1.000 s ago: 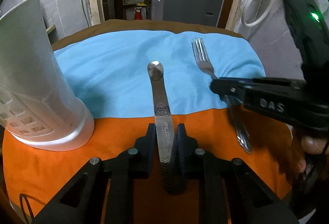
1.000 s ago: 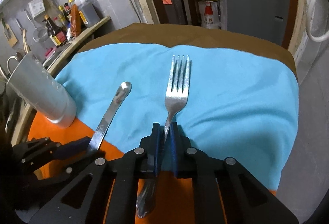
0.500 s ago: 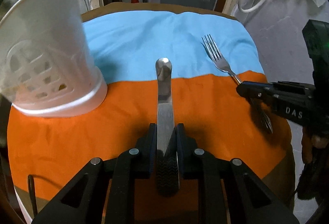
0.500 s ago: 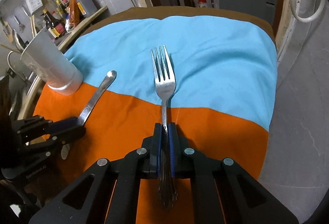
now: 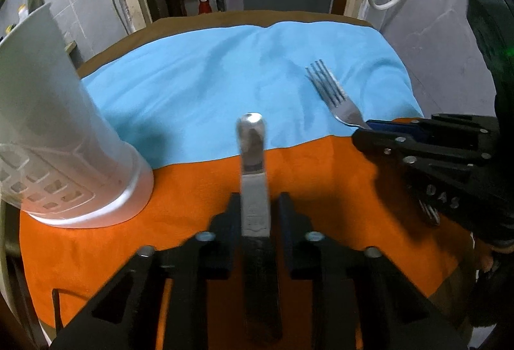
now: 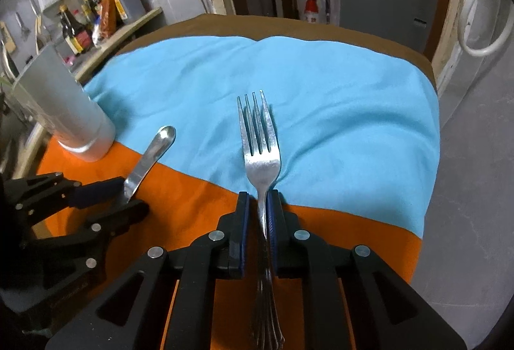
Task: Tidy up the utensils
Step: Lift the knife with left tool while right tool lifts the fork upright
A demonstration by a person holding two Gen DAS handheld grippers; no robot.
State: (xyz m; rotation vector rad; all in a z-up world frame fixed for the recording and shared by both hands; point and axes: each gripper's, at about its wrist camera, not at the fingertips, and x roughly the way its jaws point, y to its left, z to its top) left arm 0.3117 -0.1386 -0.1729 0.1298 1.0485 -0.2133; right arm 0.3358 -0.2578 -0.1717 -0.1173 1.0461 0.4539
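1. A white utensil holder (image 5: 64,157) is seen upright at the left, on the orange cloth (image 5: 192,205).
2. A knife (image 5: 252,170) is clamped in the left gripper (image 5: 255,211), blade raised over the cloth.
3. A fork (image 6: 260,157) is gripped by the right gripper (image 6: 258,211), whose jaws have just been opening slightly, tines over the blue cloth (image 6: 337,112).

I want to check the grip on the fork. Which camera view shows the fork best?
The right wrist view: the fork lies centred, tines to handle end, with the right gripper around its neck. The left wrist view shows the tines and neck at an angle, a little blurred; the right gripper hides most of the handle.
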